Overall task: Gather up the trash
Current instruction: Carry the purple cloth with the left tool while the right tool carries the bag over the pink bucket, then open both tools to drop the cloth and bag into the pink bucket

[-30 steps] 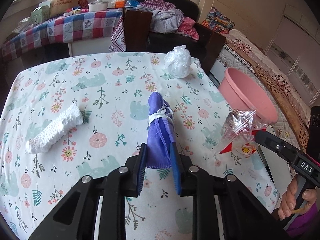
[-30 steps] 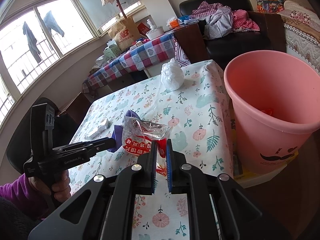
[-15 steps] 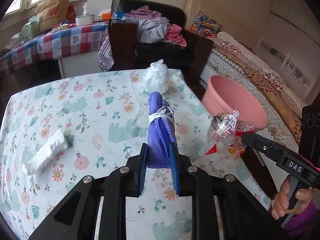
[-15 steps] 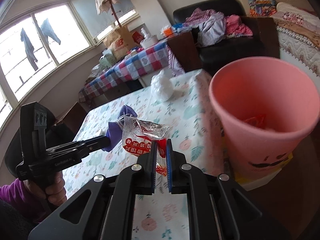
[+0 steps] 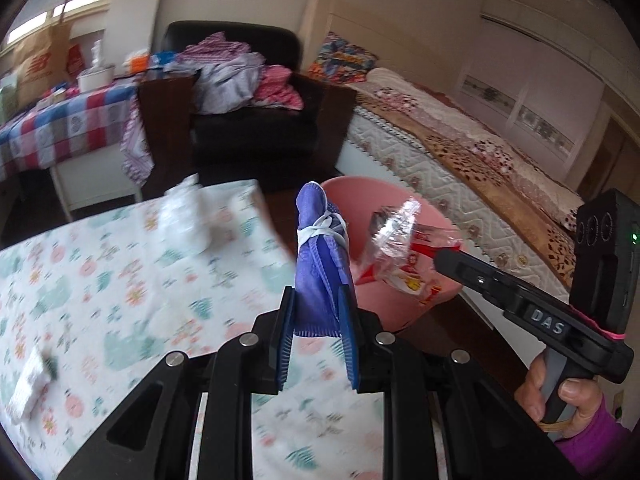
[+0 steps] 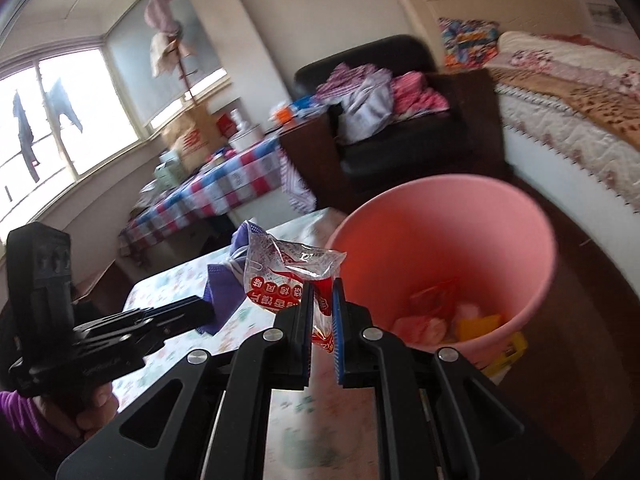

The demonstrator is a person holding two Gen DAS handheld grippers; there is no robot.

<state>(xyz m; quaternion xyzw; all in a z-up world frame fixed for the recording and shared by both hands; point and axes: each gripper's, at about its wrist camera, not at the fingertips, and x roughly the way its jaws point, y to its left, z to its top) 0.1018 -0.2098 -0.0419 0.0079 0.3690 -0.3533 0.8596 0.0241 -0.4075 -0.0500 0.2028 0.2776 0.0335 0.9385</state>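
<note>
My left gripper is shut on a folded purple face mask bound with its white straps, held upright over the table's right edge. My right gripper is shut on a clear and red snack wrapper, held by the rim of the pink bucket. The bucket stands on the floor beside the table and holds several wrappers. In the left wrist view the wrapper hangs in front of the bucket. In the right wrist view the mask shows left of the wrapper.
On the floral tablecloth lie a knotted white plastic bag and a white foam piece. Behind are a black armchair with clothes, a checked side table and a bed.
Both grippers have lifted and swung right toward the pink bucket with their loads. The bucket now fills more of the right wrist view, and its contents show.
</note>
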